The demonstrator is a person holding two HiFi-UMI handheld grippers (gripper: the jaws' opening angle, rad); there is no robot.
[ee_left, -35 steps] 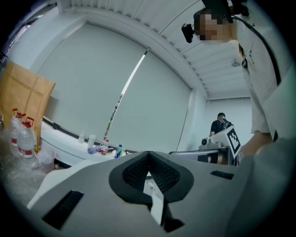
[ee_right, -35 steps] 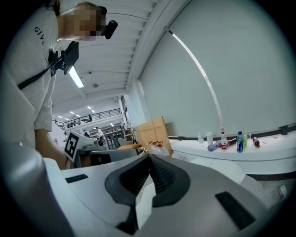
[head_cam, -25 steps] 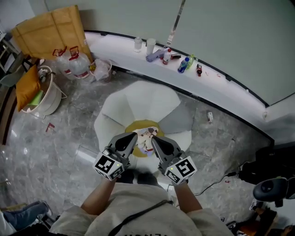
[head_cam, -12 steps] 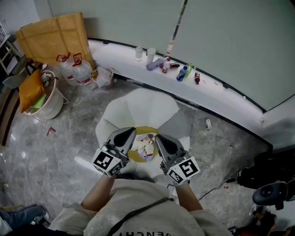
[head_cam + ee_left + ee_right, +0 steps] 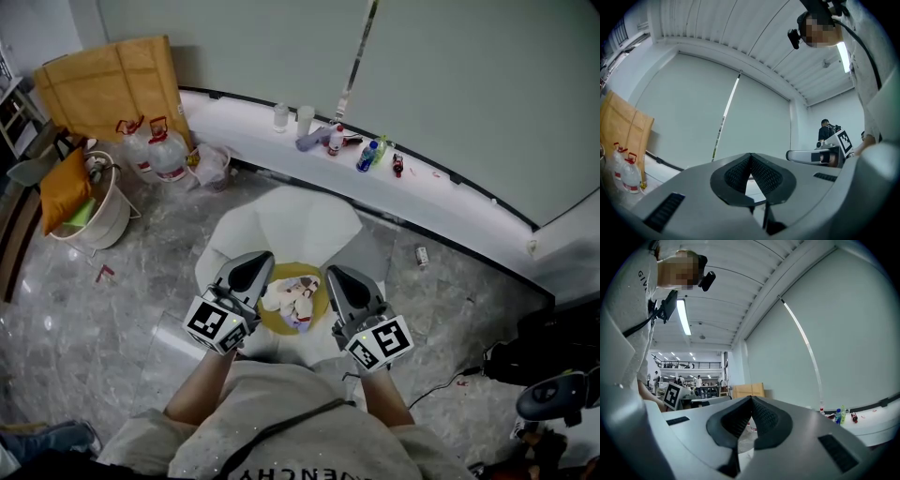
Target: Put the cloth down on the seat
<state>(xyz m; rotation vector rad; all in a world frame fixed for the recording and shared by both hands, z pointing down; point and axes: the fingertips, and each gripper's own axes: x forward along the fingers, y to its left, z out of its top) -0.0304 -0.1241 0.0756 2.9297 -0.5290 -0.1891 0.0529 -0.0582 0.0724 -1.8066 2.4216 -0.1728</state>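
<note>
A small crumpled cloth (image 5: 292,297) with a pale printed pattern lies on the round yellow seat (image 5: 278,323) of a white petal-shaped chair (image 5: 281,223). My left gripper (image 5: 254,266) hangs above the seat's left side, my right gripper (image 5: 337,277) above its right side, and the cloth shows between them. Both are shut with nothing between the pads. In the left gripper view the left gripper (image 5: 750,156) points level at a grey wall; in the right gripper view the right gripper (image 5: 751,401) points level too. Neither touches the cloth.
A white ledge (image 5: 441,197) along the wall carries several bottles (image 5: 364,154) and cups. Water jugs (image 5: 159,150), a cardboard sheet (image 5: 108,86) and a white basket (image 5: 89,211) stand at the left. A black cable (image 5: 441,384) and dark equipment (image 5: 548,347) lie at the right.
Both grippers have risen away from the seat and drawn slightly apart, still shut. The cloth stays lying on the yellow seat.
</note>
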